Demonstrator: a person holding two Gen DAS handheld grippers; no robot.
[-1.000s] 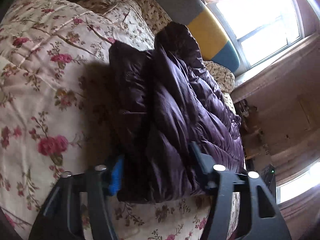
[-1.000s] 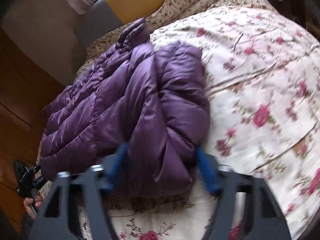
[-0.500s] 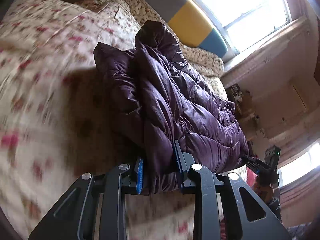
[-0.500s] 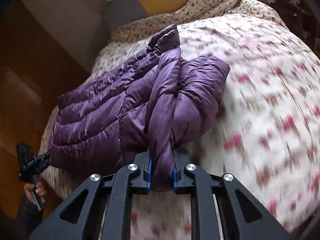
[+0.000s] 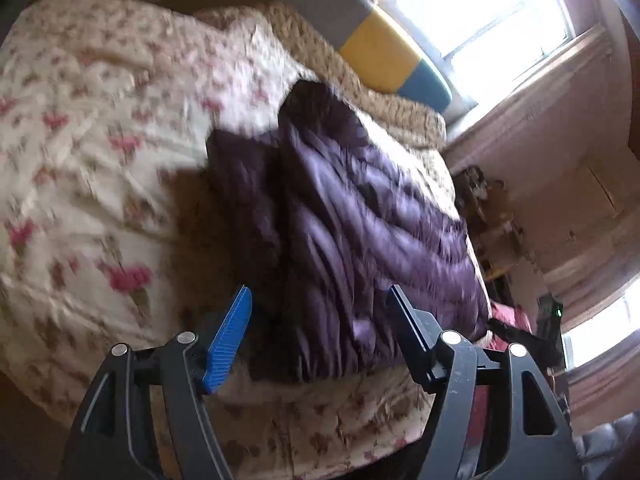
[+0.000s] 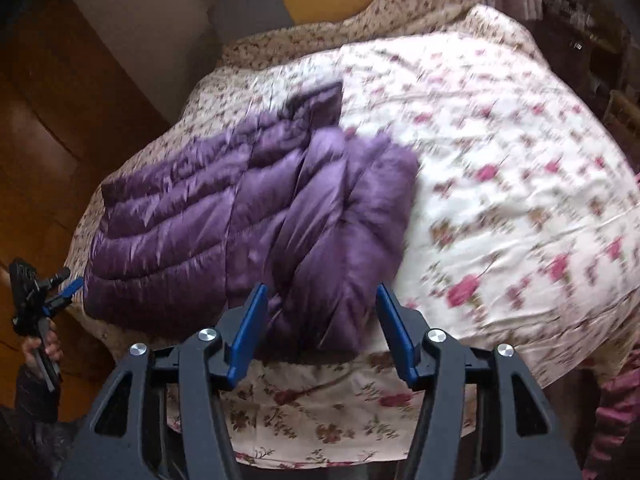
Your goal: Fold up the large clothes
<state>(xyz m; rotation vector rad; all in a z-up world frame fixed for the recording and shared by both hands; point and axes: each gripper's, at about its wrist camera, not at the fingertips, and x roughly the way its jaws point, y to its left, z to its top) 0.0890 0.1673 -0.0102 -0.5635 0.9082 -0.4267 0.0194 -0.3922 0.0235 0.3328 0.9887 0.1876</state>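
Observation:
A purple quilted down jacket [image 5: 360,232] lies folded on the floral quilt of a bed [image 5: 80,168]; it also shows in the right wrist view [image 6: 256,216], with its near edge bunched. My left gripper [image 5: 320,320] is open and empty, just short of the jacket's near edge. My right gripper [image 6: 318,312] is open and empty, its fingers either side of the jacket's bunched near edge without gripping it. The left gripper also shows at the far left of the right wrist view [image 6: 60,288], by the jacket's far end.
The bed's near edge [image 6: 340,408] runs just ahead of the right gripper. A grey, yellow and blue headboard cushion [image 5: 384,52] stands at the far end under a bright window [image 5: 492,12]. A wooden wardrobe [image 6: 52,128] stands at the left.
Both grippers were shut on the jacket's edge half a second ago. Both have let go, opened and pulled back. The jacket now lies flatter on the bed.

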